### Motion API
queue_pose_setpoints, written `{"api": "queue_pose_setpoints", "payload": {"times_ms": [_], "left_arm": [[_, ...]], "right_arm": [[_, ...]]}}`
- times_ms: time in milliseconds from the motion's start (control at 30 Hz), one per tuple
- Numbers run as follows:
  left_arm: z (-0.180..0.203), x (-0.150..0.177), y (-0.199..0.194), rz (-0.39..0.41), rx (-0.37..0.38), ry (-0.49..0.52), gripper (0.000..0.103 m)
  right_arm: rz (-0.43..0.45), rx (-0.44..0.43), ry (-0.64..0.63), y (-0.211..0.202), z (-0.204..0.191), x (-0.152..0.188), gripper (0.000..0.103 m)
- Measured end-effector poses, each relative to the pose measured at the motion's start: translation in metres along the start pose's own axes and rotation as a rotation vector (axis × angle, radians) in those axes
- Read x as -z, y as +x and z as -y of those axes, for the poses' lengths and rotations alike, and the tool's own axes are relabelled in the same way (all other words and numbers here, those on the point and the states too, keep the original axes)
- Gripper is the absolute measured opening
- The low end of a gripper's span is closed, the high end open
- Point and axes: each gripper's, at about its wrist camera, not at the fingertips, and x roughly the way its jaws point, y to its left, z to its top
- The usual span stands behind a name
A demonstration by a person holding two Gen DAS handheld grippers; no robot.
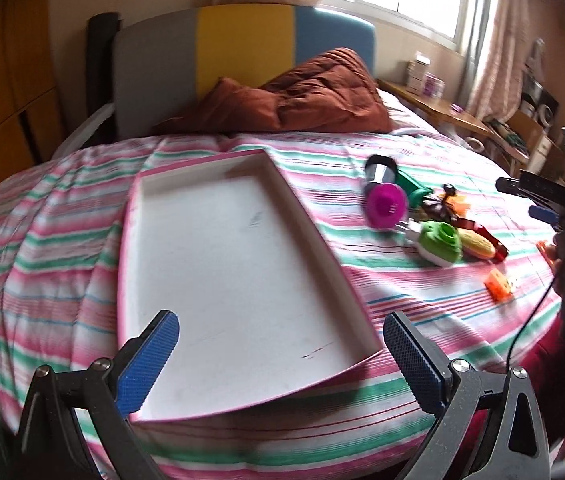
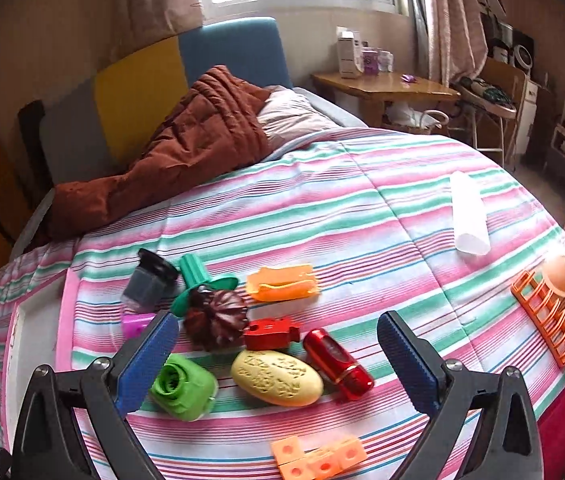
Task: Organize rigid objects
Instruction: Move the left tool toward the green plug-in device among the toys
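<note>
A shallow white tray with a pink rim (image 1: pixel 218 248) lies empty on the striped bedspread; its edge shows at the left of the right wrist view (image 2: pixel 22 320). My left gripper (image 1: pixel 280 360) is open and empty over the tray's near end. A pile of small toys lies right of the tray: a green block (image 2: pixel 182 390), a yellow oval (image 2: pixel 276 376), a red cylinder (image 2: pixel 338 362), a red piece (image 2: pixel 270 332), a dark brown fluted piece (image 2: pixel 216 320), an orange holder (image 2: pixel 282 282) and orange cubes (image 2: pixel 318 458). My right gripper (image 2: pixel 278 360) is open and empty above the yellow oval.
A brown quilt (image 2: pixel 186 148) is heaped by the headboard. A white tube (image 2: pixel 468 214), an orange rack (image 2: pixel 546 320) and an egg in a cup (image 2: pixel 560 274) lie at the right of the bed. A wooden desk (image 2: pixel 382 84) stands beyond it.
</note>
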Motion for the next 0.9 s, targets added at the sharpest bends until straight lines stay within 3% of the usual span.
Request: {"api": "queue_pose_setpoints", "payload": {"times_ms": [100, 200, 567, 800, 900], "left_arm": [[0.019, -0.013, 0.014, -0.038, 0.057, 0.024, 0.103], [0.039, -0.026, 0.030, -0.076, 0.124, 0.021, 0.103], [0.110, -0.063, 0.100, -0.228, 0.228, -0.013, 0.103], [0.125, -0.078, 0.145, -0.316, 0.237, -0.176, 0.102], [0.131, -0.082, 0.158, -0.322, 0.205, -0.212, 0.102]], "right_arm": [[-0.017, -0.069, 0.166, 0.003, 0.027, -0.002, 0.102], [-0.006, -0.093, 0.221, -0.001, 0.035, 0.000, 0.102], [-0.015, -0.171, 0.249, 0.000, 0.034, -0.003, 0.102], [-0.010, -0.193, 0.281, 0.001, 0.040, -0.003, 0.102], [-0.004, -0.196, 0.290, 0.000, 0.041, -0.004, 0.102]]}}
